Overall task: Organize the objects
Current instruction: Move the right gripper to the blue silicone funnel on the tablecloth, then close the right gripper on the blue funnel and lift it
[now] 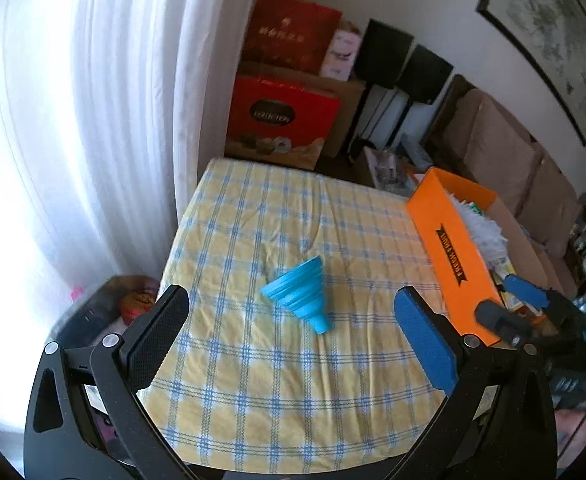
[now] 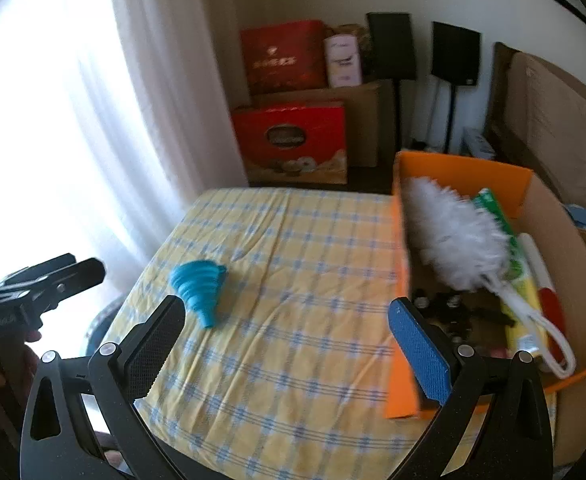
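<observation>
Bench (image 1: 293,400) under yellow-and-blue checked cloth, beside white curtains (image 1: 113,120); blue funnel (image 1: 299,294) lying mid-cloth, orange box (image 2: 465,176) at right edge. Both grippers' jaws wide, empty.

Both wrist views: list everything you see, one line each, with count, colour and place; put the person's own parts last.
funnel: one, blue, lying on its side on the table.
tablecloth: one, yellow and blue check, covering the table.
box: one, orange, open, at the table's right edge.
duster: one, white, inside the box.
gift boxes: two, red, stacked by the far wall.
curtain: one, white, left of the table.
left gripper: one, black and blue, open, above the table.
right gripper: one, black and blue, open, near the box.
</observation>
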`<state>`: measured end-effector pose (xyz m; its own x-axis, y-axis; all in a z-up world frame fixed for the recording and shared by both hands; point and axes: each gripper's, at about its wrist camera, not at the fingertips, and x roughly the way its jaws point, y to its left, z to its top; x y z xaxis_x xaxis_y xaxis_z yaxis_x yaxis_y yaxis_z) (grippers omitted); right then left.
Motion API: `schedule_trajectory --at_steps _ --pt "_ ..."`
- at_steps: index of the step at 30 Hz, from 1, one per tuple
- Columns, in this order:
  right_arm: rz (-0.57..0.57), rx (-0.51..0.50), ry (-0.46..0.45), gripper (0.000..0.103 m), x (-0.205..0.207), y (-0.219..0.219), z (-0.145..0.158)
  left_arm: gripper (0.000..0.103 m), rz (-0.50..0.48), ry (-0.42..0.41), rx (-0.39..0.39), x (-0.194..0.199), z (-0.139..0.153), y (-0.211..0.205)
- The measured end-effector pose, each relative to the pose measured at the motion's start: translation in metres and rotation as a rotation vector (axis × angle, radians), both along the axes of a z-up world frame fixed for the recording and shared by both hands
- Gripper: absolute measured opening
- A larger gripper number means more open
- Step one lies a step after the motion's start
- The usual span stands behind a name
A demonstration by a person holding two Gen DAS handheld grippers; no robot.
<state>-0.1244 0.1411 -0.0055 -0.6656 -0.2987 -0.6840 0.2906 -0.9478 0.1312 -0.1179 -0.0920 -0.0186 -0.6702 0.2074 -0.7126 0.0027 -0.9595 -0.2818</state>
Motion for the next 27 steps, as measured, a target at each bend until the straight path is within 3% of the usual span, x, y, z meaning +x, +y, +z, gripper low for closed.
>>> schedule_trajectory --at_steps 10,20,24,27 --pt "0.15 0.012 -0.03 0.102 -0.01 -0.054 -0.048 0.101 -0.004 -0.08 0.093 -0.03 -0.047 -0.005" --pt "0.219 -0.033 -0.089 0.081 -0.037 -0.082 -0.082 0.091 -0.032 -0.177 0.17 -0.065 -0.087 -0.005" --pt "0.238 -0.046 -0.119 0.066 -0.046 -0.088 -0.092 0.087 -0.04 -0.181 0.178 -0.071 -0.091 -0.002" --pt "0.247 -0.056 -0.132 0.062 -0.051 -0.092 -0.098 0.076 -0.045 -0.186 0.186 -0.075 -0.093 -0.001"
